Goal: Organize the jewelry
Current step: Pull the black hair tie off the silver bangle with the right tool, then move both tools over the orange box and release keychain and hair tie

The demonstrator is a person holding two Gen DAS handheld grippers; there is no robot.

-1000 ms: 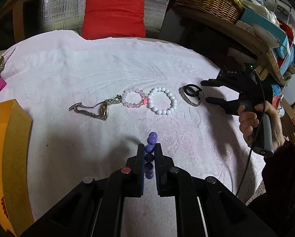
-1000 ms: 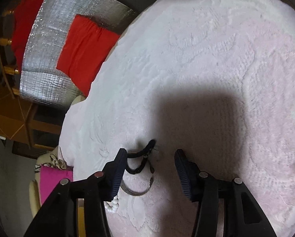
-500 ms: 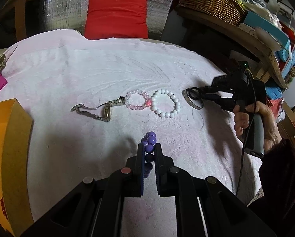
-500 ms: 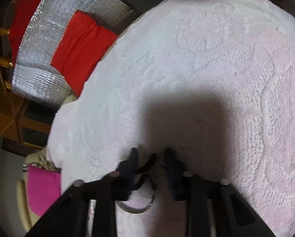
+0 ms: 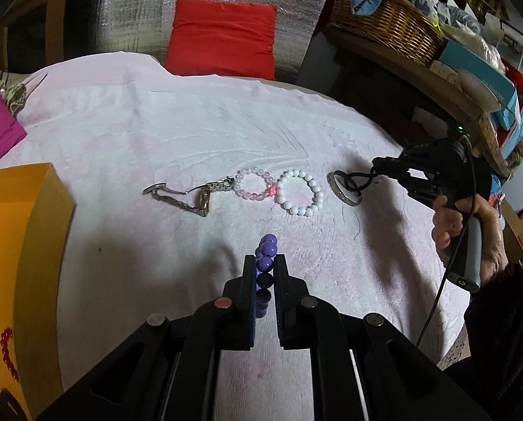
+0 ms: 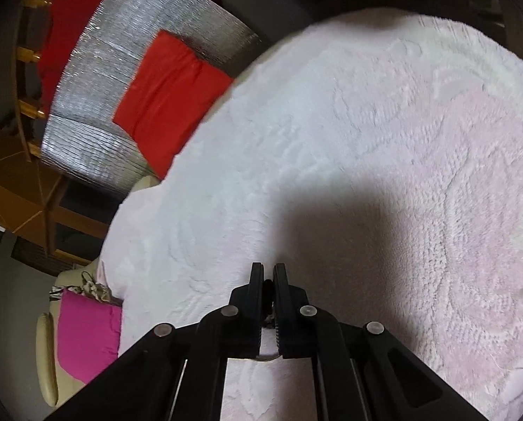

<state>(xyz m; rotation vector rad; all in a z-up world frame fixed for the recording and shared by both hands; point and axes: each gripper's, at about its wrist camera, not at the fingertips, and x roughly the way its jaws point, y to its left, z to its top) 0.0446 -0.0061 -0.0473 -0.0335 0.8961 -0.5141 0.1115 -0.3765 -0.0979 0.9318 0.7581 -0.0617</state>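
A pale pink towel [image 5: 156, 112] covered the surface; a red cushion [image 5: 223, 35] leaned on silver foil sheeting [image 5: 149, 7] at top centre, a wicker basket [image 5: 384, 17] upper right, a yellow box [image 5: 12, 245] at left. The left-wrist view alone showed the row at mid-frame: watch [image 5: 191, 196], pink bracelet [image 5: 254, 184], white bracelet [image 5: 300, 193], metal ring [image 5: 345, 194]. The left gripper [image 5: 265, 266] pinched a purple bead bracelet [image 5: 266, 245]. The right gripper [image 6: 267, 277] was pressed together on a black cord [image 5: 358, 179], barely visible in its own view.

purple bead bracelet [image 5: 265, 266] pinched upright
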